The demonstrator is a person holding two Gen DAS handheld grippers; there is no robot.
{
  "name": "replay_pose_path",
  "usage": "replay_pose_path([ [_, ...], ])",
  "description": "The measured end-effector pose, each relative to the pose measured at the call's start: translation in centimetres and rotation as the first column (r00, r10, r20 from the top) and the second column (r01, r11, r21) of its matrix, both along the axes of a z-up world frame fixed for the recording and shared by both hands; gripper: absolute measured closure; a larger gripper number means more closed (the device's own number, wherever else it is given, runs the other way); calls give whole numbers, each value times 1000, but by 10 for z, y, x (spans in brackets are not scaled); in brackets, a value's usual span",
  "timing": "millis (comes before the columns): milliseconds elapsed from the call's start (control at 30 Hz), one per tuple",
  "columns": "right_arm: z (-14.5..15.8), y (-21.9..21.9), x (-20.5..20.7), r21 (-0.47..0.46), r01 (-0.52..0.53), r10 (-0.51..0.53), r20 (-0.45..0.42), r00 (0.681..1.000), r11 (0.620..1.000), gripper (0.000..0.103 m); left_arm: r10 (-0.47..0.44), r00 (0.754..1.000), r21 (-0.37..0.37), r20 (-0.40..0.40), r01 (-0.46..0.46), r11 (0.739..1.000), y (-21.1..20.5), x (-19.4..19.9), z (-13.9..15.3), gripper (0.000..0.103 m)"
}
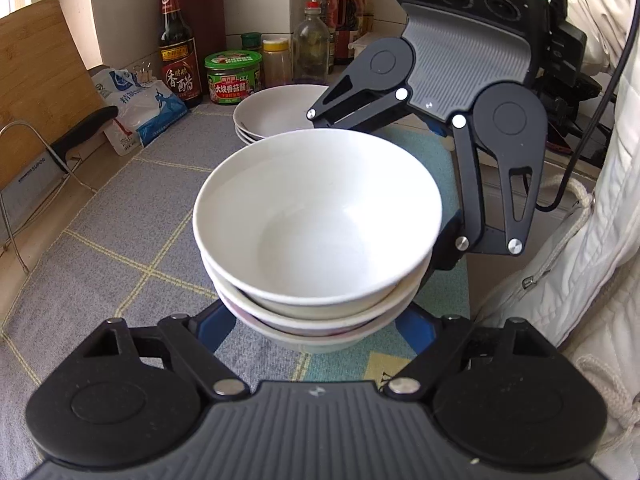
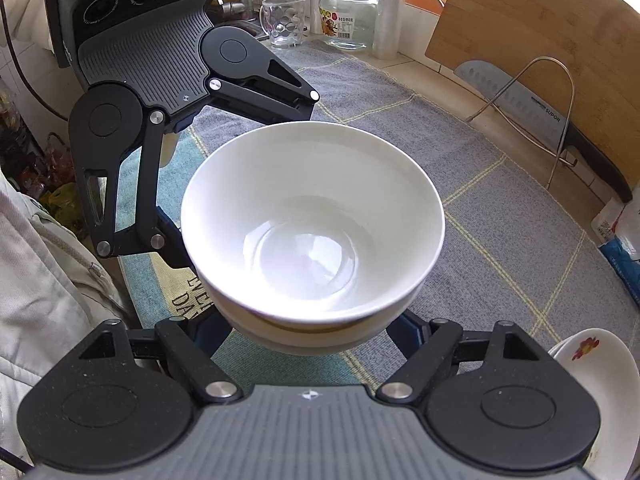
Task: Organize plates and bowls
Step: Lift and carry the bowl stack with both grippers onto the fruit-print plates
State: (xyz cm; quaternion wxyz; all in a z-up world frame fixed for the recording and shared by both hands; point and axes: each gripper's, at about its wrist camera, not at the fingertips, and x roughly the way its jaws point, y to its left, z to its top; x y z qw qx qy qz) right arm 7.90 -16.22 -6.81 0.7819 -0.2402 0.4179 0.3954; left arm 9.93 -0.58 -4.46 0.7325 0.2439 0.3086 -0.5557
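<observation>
A stack of three white bowls hangs just above the grey checked cloth. My left gripper is shut on the stack's lower bowls, its blue fingers pressed to both sides. From the opposite side my right gripper clasps the same stack. In the right wrist view the bowl stack sits between the right gripper's blue fingers, with the left gripper across from it. The fingertips are hidden under the bowls. Behind the bowls lies a stack of shallow white plates.
Sauce bottles and jars line the back wall. A cleaver rests in a wire rack before a wooden board. A salt bag, a glass mug, a glass jar and a flowered dish are near. A person's pale jacket borders the counter.
</observation>
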Motion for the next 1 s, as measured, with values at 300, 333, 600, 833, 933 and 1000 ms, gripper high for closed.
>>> replay_pose_path([
  [300,27,-65,10,-18,-27,28,49,998,999,17,35,999,-44,37,-34,998,-58,13,7,17],
  [333,29,-74,11,-20,-25,26,57,998,999,17,35,999,-48,41,-33,998,-66,15,7,17],
  [600,37,-129,15,-37,23,-19,100,995,999,17,-4,997,-65,72,9,998,-127,25,12,17],
  [833,32,-175,32,-51,93,-87,120,989,994,17,-54,993,-63,104,61,996,-175,40,6,17],
  [933,28,-191,39,-47,118,-112,116,987,992,17,-65,993,-56,101,71,996,-192,49,1,17],
  [1000,23,-199,45,-42,133,-128,109,986,990,17,-68,993,-50,93,72,996,-200,55,-3,17],
])
